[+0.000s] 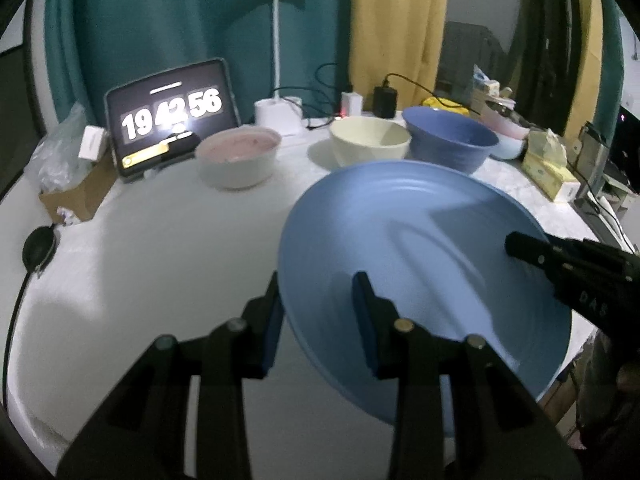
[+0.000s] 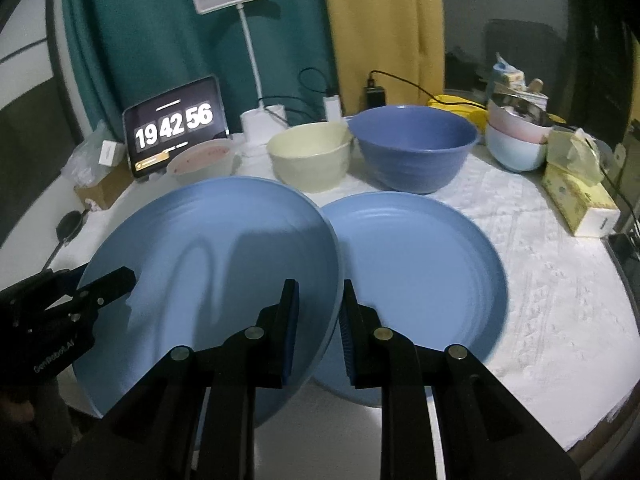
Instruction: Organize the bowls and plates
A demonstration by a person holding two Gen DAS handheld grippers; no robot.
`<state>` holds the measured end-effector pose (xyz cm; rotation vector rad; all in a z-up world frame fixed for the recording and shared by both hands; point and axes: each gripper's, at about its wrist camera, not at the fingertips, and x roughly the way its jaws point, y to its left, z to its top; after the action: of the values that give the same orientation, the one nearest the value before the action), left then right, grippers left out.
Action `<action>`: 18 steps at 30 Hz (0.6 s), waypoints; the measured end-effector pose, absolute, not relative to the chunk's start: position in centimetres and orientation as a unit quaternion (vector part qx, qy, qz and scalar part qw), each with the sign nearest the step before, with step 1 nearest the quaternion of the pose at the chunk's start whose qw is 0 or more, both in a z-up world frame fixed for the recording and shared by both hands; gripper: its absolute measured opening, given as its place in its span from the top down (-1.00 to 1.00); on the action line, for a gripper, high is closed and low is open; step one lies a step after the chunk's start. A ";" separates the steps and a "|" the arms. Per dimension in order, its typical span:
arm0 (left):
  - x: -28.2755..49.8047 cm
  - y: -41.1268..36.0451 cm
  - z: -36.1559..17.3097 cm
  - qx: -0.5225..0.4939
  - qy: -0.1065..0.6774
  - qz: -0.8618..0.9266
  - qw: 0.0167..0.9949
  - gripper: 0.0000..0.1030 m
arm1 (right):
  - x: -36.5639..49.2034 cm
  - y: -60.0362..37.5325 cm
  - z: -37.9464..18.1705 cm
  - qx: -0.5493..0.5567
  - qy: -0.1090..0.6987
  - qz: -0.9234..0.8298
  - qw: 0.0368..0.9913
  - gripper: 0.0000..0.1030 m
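L tool (image 1: 318, 312): fingers angled downward, jaws part-closed w/ the rim of the held plate (image 1: 420, 264) clamped between the blue pads; one finger under the rim, other on the upper face. R tool (image 2: 320, 320): same downward tilt, jaws narrower, pads pinching the opposite edge of that plate. Each tool shows in the other's view, coming in from the side, upper finger lying on the plate face. Both tools carry it together, tilted, clear of the desk. Hands mostly out of frame, dark.
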<state>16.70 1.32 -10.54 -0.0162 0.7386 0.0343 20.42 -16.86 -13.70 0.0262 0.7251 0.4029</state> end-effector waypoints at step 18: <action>19.9 -4.7 -10.7 0.026 0.370 -0.022 0.928 0.33 | 22.7 -22.8 -14.7 0.051 0.357 0.157 0.919 0.58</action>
<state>19.85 -4.72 -10.66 0.0526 0.7586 -0.0446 22.69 -22.78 -14.69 0.1049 0.7330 0.3236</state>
